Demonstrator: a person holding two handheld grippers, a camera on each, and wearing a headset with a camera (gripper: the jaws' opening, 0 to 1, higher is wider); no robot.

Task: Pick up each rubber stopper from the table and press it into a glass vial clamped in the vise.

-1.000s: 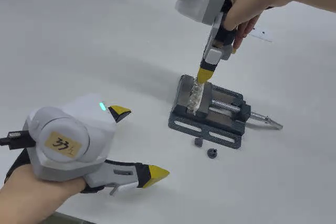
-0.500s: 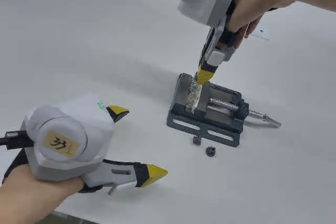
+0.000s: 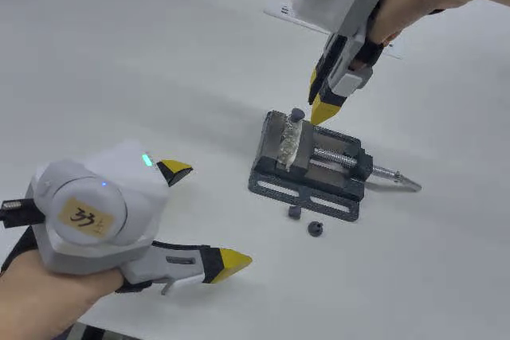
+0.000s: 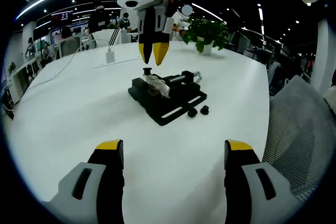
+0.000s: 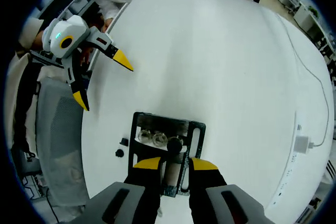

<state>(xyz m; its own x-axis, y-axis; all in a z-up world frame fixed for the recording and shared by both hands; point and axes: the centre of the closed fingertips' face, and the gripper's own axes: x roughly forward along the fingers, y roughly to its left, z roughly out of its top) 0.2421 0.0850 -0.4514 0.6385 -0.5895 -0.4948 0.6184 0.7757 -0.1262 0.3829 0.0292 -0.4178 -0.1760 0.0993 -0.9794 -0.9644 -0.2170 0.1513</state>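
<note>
**Spotter A:** Your right gripper hangs just above the far end of the vise, tips pointing down. Its jaws stand a little apart and there is nothing between them.

**Spotter B:** Agreed. In your right gripper view you look straight down between those jaws onto a row of three glass vials clamped in the vise. Two have open mouths. The one at the end of the row has a dark rubber stopper seated in its neck.

**Spotter A:** In your head view that stopper is at the far end of the row. It is just beside your right gripper's yellow tips, and they are not touching it.

**Spotter B:** Your left gripper is low and close to you, well apart from the vise, over bare tabletop. Its jaws are spread wide and it carries nothing.

**Spotter A:** A loose stopper lies on the tabletop just beside the near edge of the vise. A second loose stopper lies near it, and the two are not touching.

**Spotter B:** The vise's screw sticks out toward your right, and its tip is clear of both stoppers.
</note>
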